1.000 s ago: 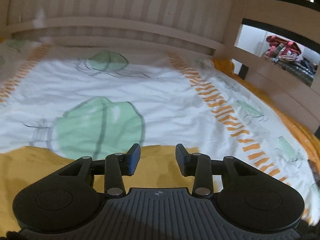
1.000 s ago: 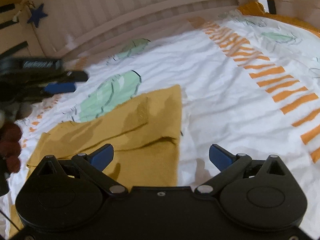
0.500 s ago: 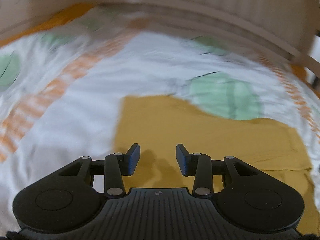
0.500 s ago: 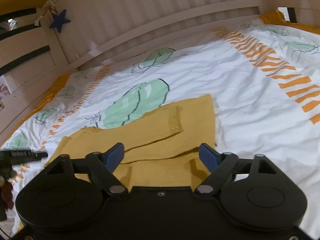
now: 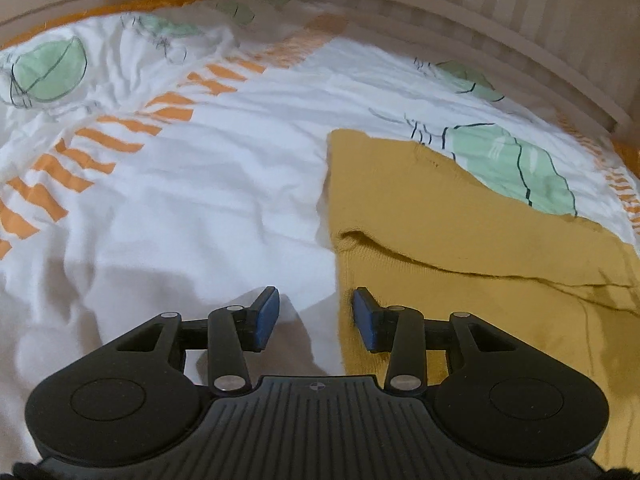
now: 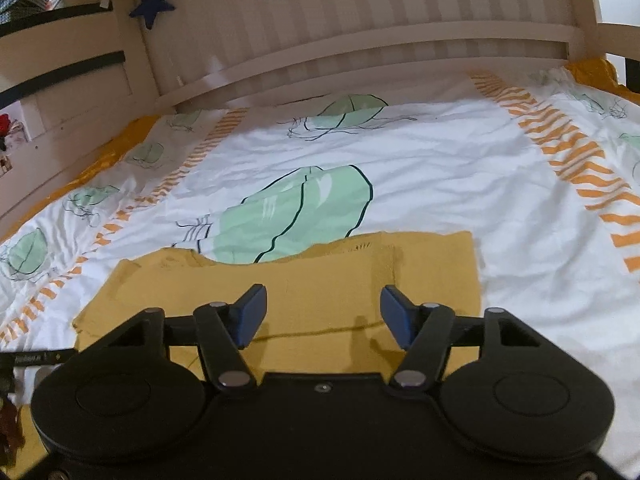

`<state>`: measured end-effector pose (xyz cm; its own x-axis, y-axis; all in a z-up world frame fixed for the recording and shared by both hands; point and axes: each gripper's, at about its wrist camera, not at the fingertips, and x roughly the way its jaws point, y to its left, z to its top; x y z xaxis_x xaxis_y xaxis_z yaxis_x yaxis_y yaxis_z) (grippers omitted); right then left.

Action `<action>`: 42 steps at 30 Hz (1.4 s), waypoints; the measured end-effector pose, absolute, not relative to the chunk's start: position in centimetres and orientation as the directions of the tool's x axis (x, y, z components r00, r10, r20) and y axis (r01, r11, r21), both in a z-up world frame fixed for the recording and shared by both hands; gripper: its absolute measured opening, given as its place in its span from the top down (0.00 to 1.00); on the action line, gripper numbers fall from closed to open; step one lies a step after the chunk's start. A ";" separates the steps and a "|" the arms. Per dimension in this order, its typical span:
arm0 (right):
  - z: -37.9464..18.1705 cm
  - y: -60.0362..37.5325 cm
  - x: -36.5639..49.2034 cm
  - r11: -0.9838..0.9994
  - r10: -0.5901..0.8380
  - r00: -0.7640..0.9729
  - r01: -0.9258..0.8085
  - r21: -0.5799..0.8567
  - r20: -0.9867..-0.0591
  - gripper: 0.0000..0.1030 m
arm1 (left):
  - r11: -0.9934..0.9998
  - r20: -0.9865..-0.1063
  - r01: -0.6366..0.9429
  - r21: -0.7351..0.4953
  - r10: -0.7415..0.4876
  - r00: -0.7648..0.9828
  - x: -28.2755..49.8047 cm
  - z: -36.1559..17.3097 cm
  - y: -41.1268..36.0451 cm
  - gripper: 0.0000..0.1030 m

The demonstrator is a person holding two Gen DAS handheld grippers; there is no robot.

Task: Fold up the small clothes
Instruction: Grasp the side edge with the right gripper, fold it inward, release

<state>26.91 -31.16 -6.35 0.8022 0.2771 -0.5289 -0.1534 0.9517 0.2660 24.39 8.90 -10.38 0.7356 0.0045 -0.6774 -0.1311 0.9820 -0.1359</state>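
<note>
One mustard garment (image 6: 304,292) lies partly folded on the white duvet (image 6: 440,184). Left gripper (image 5: 314,314) hovers part-open, empty, at its edge; right gripper (image 6: 322,314) is closing above it, gripping nothing. Further folds remain.

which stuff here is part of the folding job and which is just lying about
Part of the job:
- mustard garment, partly folded, flat on the bed
- left hand-held gripper, open at the garment's edge
- right hand-held gripper, jaws closing, nothing pinched

Just lying about:
- patterned duvet
- blue star
- bed rail
</note>
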 end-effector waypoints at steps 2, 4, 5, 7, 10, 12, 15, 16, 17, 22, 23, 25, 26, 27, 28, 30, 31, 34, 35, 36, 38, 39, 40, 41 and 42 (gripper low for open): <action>-6.6 -31.0 27.8 0.956 0.264 0.801 -0.143 0.257 -0.537 0.35 | 0.985 -0.656 -0.119 -0.125 0.008 0.755 24.1 -10.8 8.7 0.57; -7.0 -31.1 28.7 0.960 0.247 0.799 -0.122 0.253 -0.549 0.35 | 0.987 -0.636 -0.111 -0.119 0.010 0.772 23.8 -11.2 8.6 0.55; -7.3 -31.1 29.2 0.959 0.246 0.793 -0.114 0.260 -0.557 0.35 | 0.987 -0.630 -0.107 -0.116 0.010 0.777 23.8 -11.3 8.6 0.54; -8.0 -31.4 30.1 0.955 0.249 0.780 -0.098 0.281 -0.575 0.35 | 0.989 -0.622 -0.100 -0.111 0.009 0.783 23.8 -11.4 8.4 0.52; -9.5 -31.7 31.1 0.952 0.237 0.755 -0.055 0.300 -0.611 0.35 | 0.990 -0.613 -0.088 -0.111 0.002 0.790 23.8 -11.6 8.3 0.47; -10.4 -32.1 31.4 0.942 0.244 0.742 -0.029 0.335 -0.624 0.34 | 0.990 -0.610 -0.084 -0.113 -0.002 0.792 23.8 -11.8 8.3 0.45; -11.0 -32.6 31.3 0.920 0.262 0.747 -0.003 0.392 -0.610 0.35 | 0.991 -0.607 -0.081 -0.102 0.003 0.795 23.8 -11.9 8.2 0.44; -11.0 -32.7 31.4 0.915 0.268 0.746 0.002 0.404 -0.609 0.39 | 0.992 -0.606 -0.081 -0.101 0.003 0.796 23.8 -11.9 8.2 0.44; -10.9 -32.7 31.5 0.913 0.270 0.742 0.006 0.408 -0.614 0.43 | 0.992 -0.605 -0.080 -0.102 0.002 0.796 23.8 -12.0 8.2 0.43; -9.4 -32.4 31.9 0.900 0.314 0.725 -0.023 0.435 -0.613 0.82 | 0.990 -0.604 -0.079 -0.113 -0.005 0.797 23.8 -12.0 8.3 0.43; -8.8 -32.1 31.7 0.902 0.319 0.732 -0.039 0.430 -0.602 0.82 | 0.991 -0.604 -0.079 -0.112 -0.005 0.797 23.8 -12.0 8.3 0.43; -7.3 -31.8 31.3 0.903 0.329 0.752 -0.073 0.424 -0.571 0.83 | 0.990 -0.604 -0.079 -0.114 -0.006 0.797 23.8 -12.0 8.3 0.43; -6.4 -31.8 31.0 0.905 0.328 0.764 -0.086 0.417 -0.556 0.83 | 0.990 -0.604 -0.079 -0.114 -0.006 0.797 23.8 -12.0 8.3 0.43; -5.7 -31.8 30.8 0.907 0.326 0.773 -0.094 0.410 -0.544 0.83 | 0.990 -0.604 -0.079 -0.114 -0.006 0.797 23.8 -12.0 8.3 0.43; -5.1 -31.9 30.6 0.910 0.320 0.783 -0.098 0.403 -0.533 0.83 | 0.990 -0.604 -0.079 -0.115 -0.007 0.797 23.8 -12.0 8.3 0.43; -4.2 -32.5 30.4 0.914 0.306 0.796 -0.092 0.395 -0.523 0.83 | 0.990 -0.603 -0.079 -0.116 -0.007 0.797 23.8 -12.0 8.3 0.43; -4.0 -32.8 30.4 0.919 0.294 0.799 -0.085 0.385 -0.525 0.83 | 0.990 -0.603 -0.079 -0.116 -0.007 0.797 23.8 -12.0 8.3 0.43; -4.1 -33.0 30.5 0.945 0.243 0.797 -0.067 0.320 -0.553 0.83 | 0.990 -0.602 -0.079 -0.119 -0.009 0.798 23.8 -12.0 8.3 0.43; -4.4 -33.1 30.6 0.951 0.229 0.794 -0.058 0.305 -0.564 0.83 | 0.990 -0.602 -0.079 -0.120 -0.009 0.798 23.8 -12.0 8.3 0.43; -4.8 -33.3 30.7 0.952 0.222 0.788 -0.048 0.303 -0.574 0.83 | 0.990 -0.602 -0.079 -0.120 -0.009 0.798 23.8 -12.0 8.3 0.43; -5.7 -33.6 30.8 0.952 0.212 0.776 -0.027 0.303 -0.594 0.83 | 0.990 -0.602 -0.079 -0.120 -0.010 0.798 23.8 -12.0 8.3 0.43; -6.3 -33.6 30.9 0.953 0.207 0.767 -0.017 0.304 -0.607 0.83 | 0.990 -0.602 -0.079 -0.120 -0.010 0.798 23.8 -12.0 8.3 0.42; -6.9 -33.7 31.0 0.951 0.210 0.755 -0.011 0.308 -0.621 0.83 | 0.990 -0.602 -0.078 -0.121 -0.010 0.798 23.8 -12.0 8.3 0.42; -7.6 -33.8 31.1 0.951 0.211 0.739 -0.002 0.310 -0.640 0.83 | 0.990 -0.602 -0.079 -0.120 -0.010 0.798 23.8 -12.0 8.3 0.42; -8.2 -33.7 31.3 0.953 0.203 0.727 0.009 0.304 -0.656 0.78 | 0.990 -0.602 -0.079 -0.120 -0.010 0.798 23.8 -12.0 8.2 0.42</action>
